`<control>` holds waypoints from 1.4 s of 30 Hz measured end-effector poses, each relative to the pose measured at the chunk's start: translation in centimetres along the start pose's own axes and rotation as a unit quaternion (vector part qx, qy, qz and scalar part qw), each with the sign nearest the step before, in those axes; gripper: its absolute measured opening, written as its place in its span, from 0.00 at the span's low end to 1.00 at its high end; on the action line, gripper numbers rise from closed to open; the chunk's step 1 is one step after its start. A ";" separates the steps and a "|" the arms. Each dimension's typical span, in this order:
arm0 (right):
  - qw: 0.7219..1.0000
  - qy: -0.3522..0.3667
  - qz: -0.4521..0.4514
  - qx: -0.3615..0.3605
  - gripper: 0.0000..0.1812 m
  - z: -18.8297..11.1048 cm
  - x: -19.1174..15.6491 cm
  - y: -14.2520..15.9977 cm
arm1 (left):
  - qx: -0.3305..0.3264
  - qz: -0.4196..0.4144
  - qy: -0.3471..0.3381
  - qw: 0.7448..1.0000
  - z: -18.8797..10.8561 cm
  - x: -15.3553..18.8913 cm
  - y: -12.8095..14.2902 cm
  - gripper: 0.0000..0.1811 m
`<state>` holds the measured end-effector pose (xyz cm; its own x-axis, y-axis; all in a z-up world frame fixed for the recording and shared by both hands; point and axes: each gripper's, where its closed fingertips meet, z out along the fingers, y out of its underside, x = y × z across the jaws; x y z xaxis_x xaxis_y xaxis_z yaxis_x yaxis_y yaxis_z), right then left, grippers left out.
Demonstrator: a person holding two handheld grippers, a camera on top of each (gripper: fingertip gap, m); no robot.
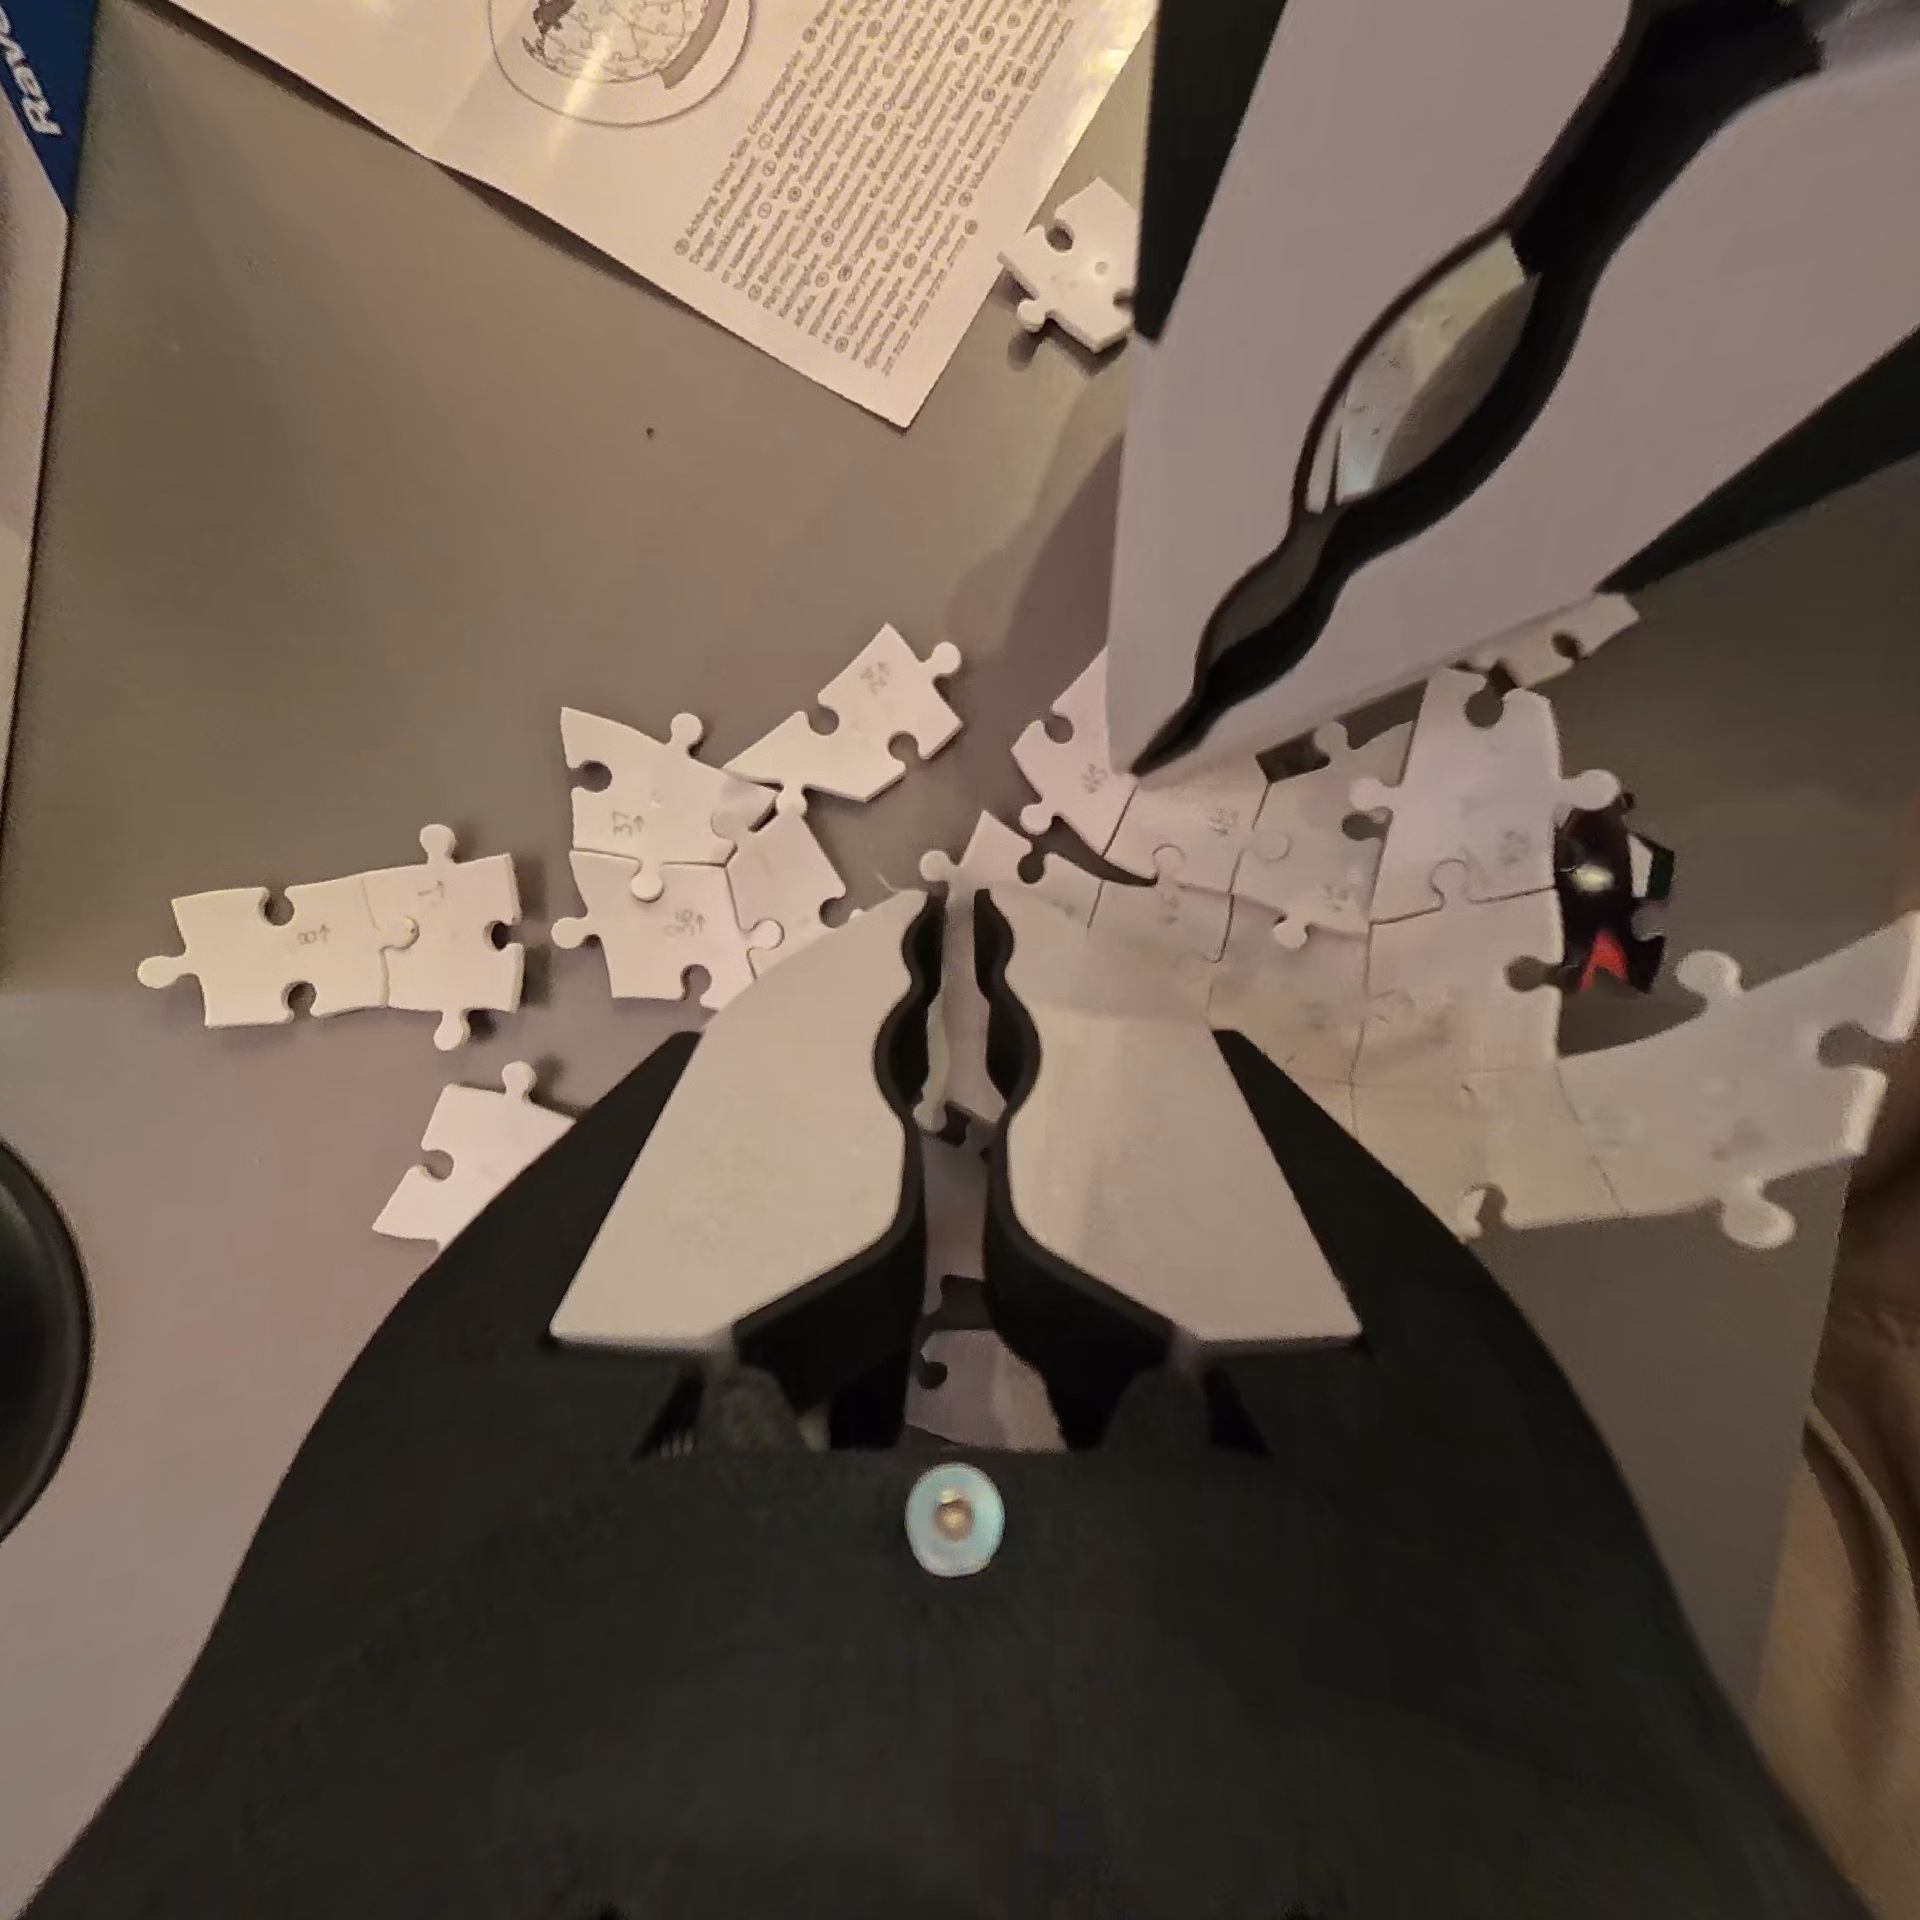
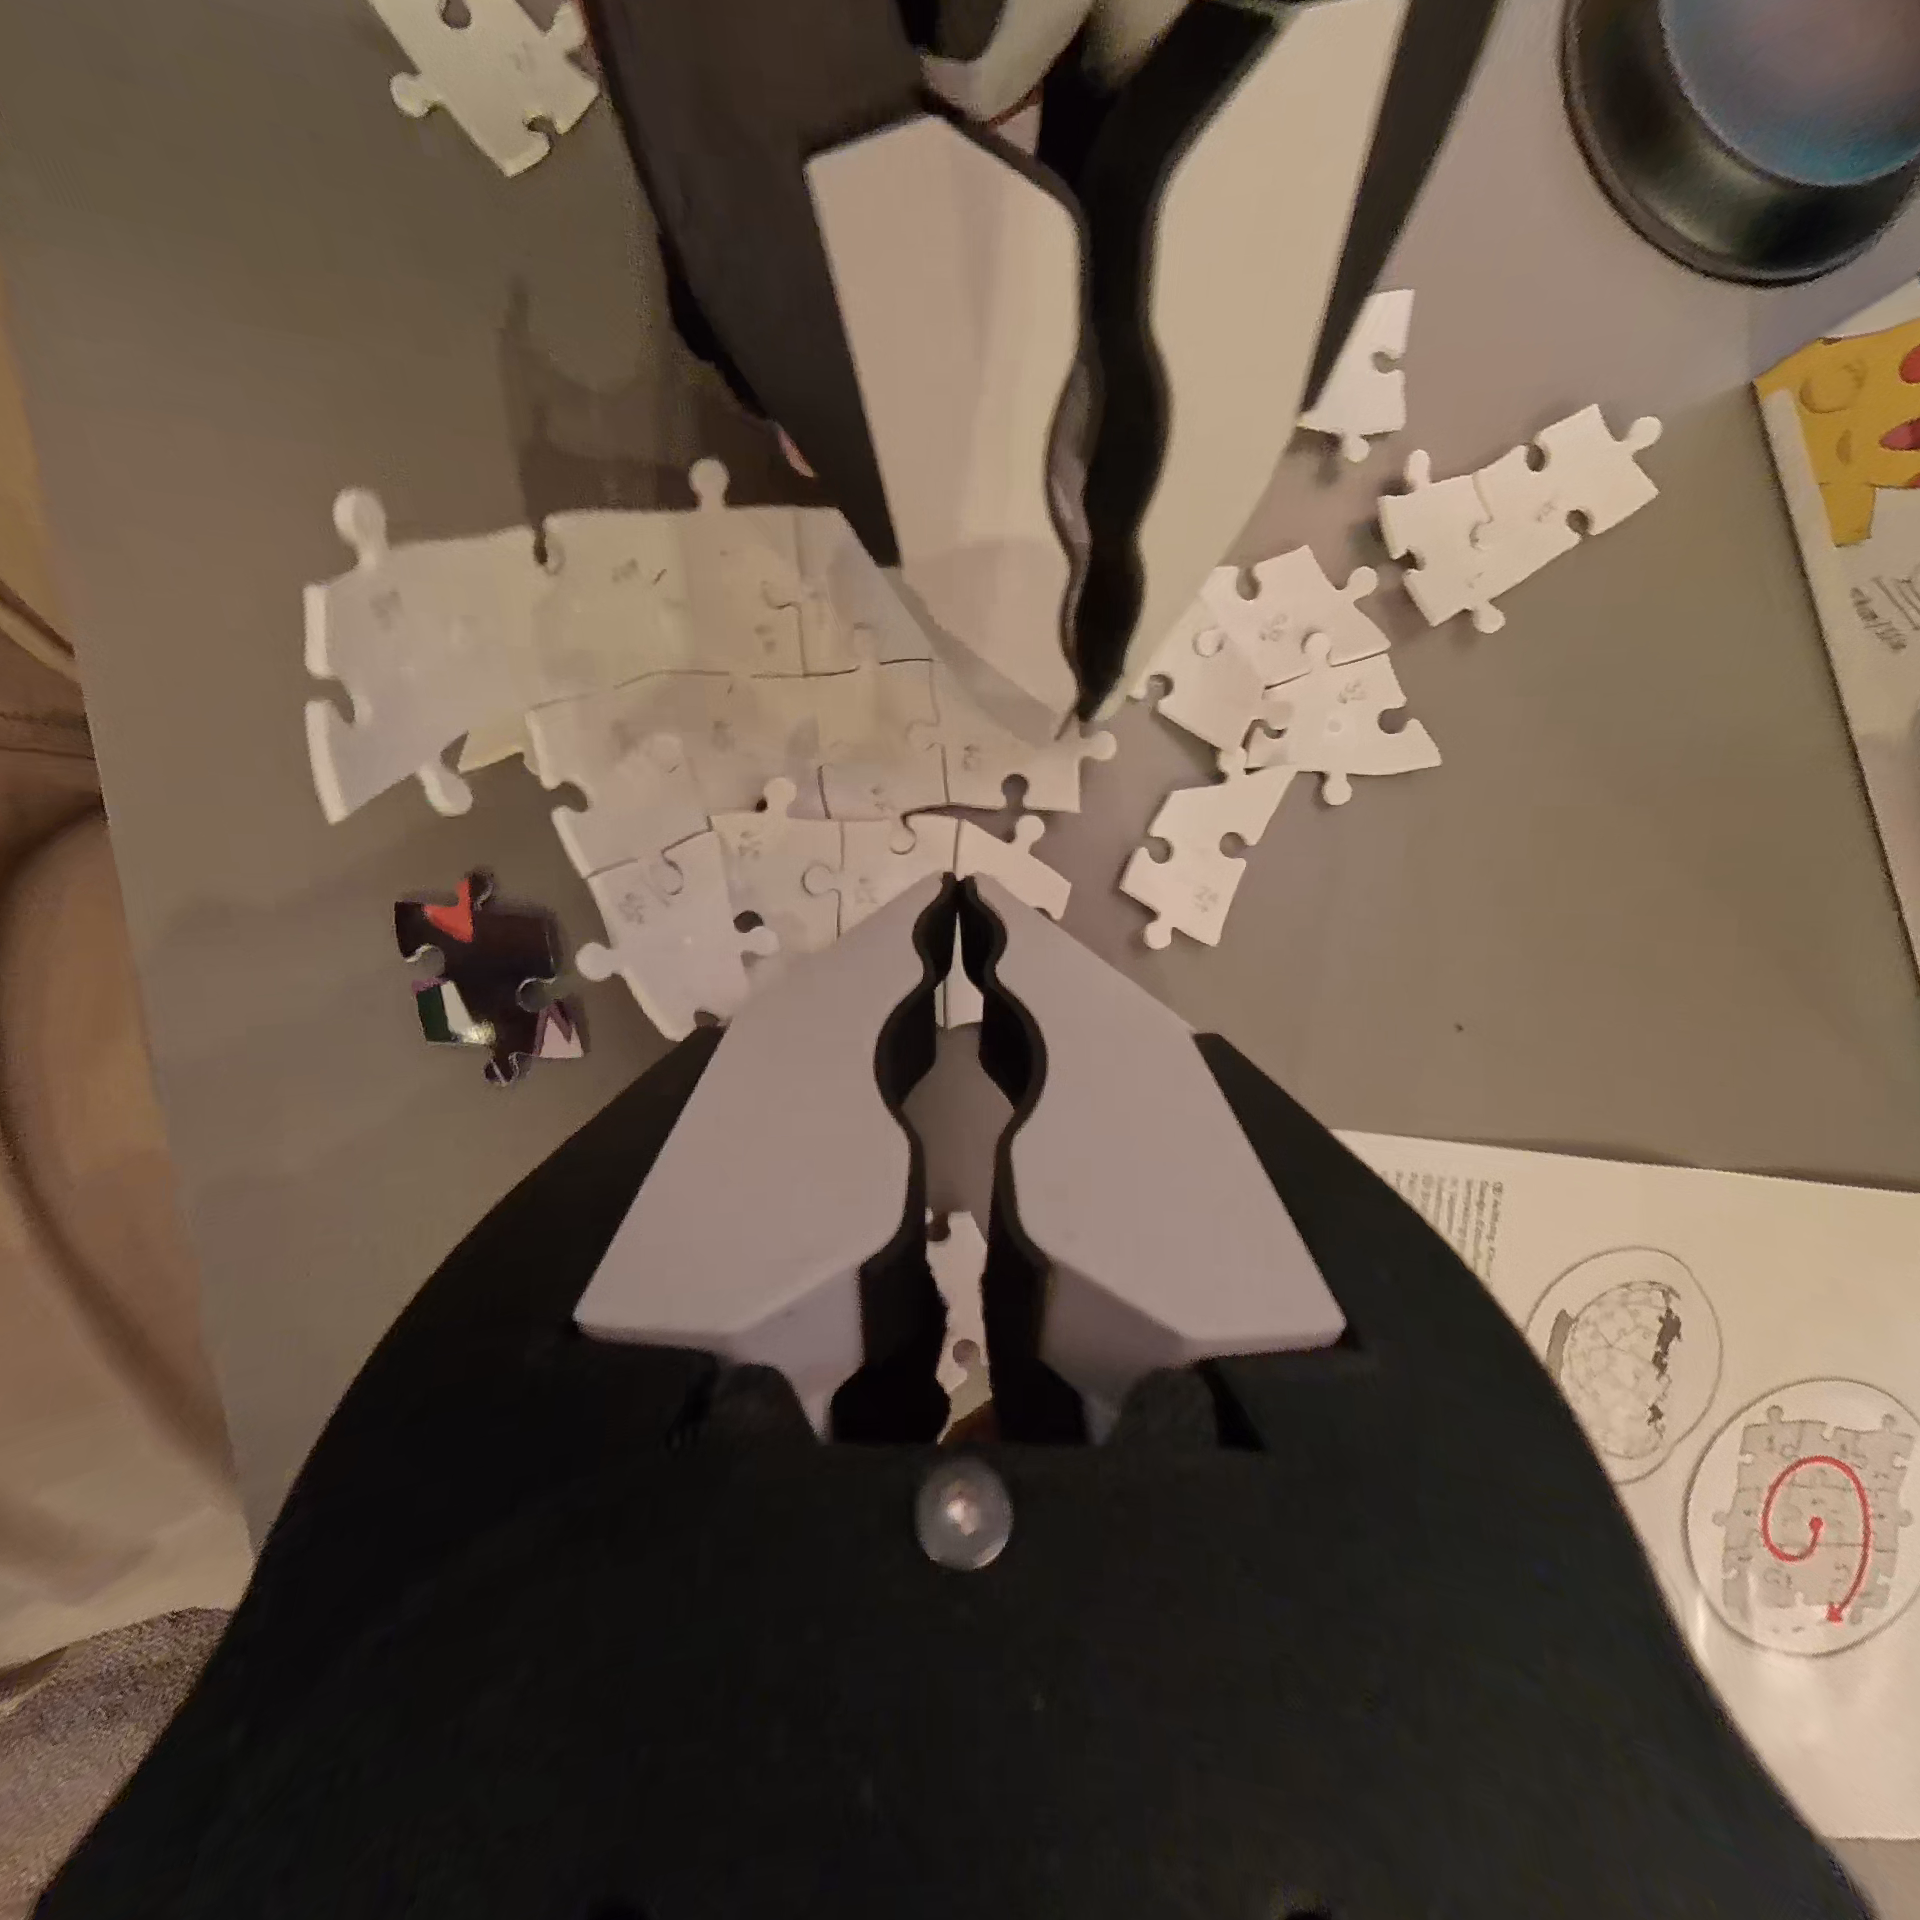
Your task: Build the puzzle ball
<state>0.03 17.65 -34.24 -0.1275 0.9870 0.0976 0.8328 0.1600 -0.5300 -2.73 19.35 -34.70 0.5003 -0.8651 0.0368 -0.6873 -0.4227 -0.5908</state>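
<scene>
A joined patch of white, face-down puzzle pieces lies on the grey table; it also shows in the right wrist view. My left gripper has its jaws nearly together, with its tips on the patch's left edge; it comes in from the top of the right wrist view. My right gripper is shut with nothing between the jaws. Its tips press on the patch's near-edge pieces, which shows in the left wrist view. One coloured piece lies face up beside the patch.
Loose white pieces lie around: a joined cluster, a pair and singles. An instruction leaflet, a blue box, a black round object and a yellow booklet ring the work area. My left and right fingertips are right by each other. Left tips and right tips are each some 20 cm from the black round object.
</scene>
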 end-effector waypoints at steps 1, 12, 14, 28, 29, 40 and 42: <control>1.000 0.005 0.010 0.001 0.00 -0.2 0.3 0.0 | -0.001 -0.002 0.004 1.000 0.0 0.1 0.0 0.03; 0.999 0.013 0.028 -0.022 0.00 0.2 1.0 1.1 | 0.001 -0.001 -0.001 1.000 0.2 0.1 -0.1 0.03; 0.999 0.014 0.026 -0.021 0.00 0.2 1.0 1.1 | 0.002 -0.002 -0.001 1.000 0.2 0.1 -0.1 0.03; 1.000 0.004 0.018 0.007 0.00 -0.4 0.2 -0.3 | 0.009 -0.008 0.004 1.000 -1.2 0.0 -0.1 0.05; 1.000 -0.005 0.014 0.014 0.00 -0.6 -0.2 -0.7 | 0.008 -0.011 0.003 1.000 -1.5 -0.1 -0.1 0.05; 0.998 -0.062 -0.010 -0.011 0.00 0.3 -2.8 -0.3 | -0.008 -0.087 0.002 0.996 -4.0 0.5 1.3 0.15; 0.998 -0.064 -0.005 -0.009 0.00 0.3 -2.8 -0.2 | -0.021 -0.121 0.014 0.992 -4.5 1.0 2.1 0.20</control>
<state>0.08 14.88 -34.68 -0.2026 0.9792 -0.0055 0.8400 0.1709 -0.5149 -6.02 16.36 -32.29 0.6392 -0.7436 0.1964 -0.5702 -0.6296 -0.5277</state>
